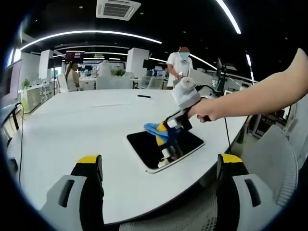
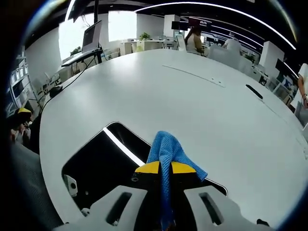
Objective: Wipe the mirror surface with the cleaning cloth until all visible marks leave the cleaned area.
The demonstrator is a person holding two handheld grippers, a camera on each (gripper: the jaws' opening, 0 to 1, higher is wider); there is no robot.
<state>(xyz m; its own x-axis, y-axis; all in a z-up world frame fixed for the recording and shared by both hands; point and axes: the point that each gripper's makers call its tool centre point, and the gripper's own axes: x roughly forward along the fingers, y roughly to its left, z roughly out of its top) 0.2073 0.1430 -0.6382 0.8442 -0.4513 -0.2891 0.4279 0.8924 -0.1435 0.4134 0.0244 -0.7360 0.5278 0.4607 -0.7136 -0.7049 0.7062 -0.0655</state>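
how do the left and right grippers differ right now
The left gripper is open and empty, held back off the table edge; the right gripper is shut on the blue cloth, pressing it on the mirror. Both have yellow-tipped jaws.

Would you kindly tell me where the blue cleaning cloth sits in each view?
Left gripper view: blue cleaning cloth right of centre, on the mirror's far edge, under the right gripper.
Right gripper view: bottom centre, clamped in the jaws.
Shared landmark: the mirror on the white table.
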